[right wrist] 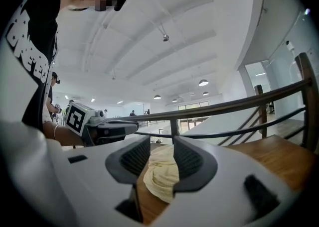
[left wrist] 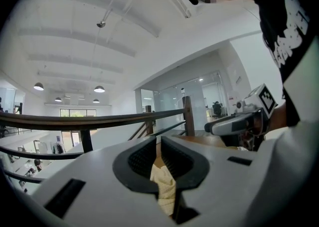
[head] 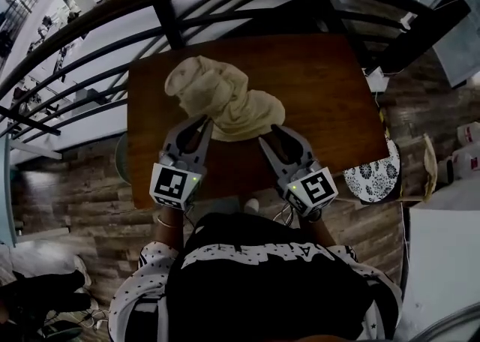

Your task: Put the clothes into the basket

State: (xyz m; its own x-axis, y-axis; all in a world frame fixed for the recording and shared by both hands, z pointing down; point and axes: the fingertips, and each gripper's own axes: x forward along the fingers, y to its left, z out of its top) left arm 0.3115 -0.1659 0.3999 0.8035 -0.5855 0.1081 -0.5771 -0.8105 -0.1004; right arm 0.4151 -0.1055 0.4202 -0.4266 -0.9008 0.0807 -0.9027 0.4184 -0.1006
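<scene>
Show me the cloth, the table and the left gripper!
cloth [head: 225,97]: head view, middle of the bunched fabric.
table [head: 322,100]: head view, bare wood right of the cloth.
left gripper [head: 201,126]: head view, between its fingertips, shut on the cloth.

Black top [head: 262,280], white lettering across it; white sleeves [head: 135,295] dotted with black stars. Thin bracelet [head: 166,222], left wrist. Grey: left hand-held gripper [head: 202,121] and right hand-held gripper [head: 270,136]; marker cubes [head: 171,185] black-and-white.

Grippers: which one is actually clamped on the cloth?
The left gripper: its jaws pinch the beige cloth. The right gripper's jaws stand apart around it.
</scene>
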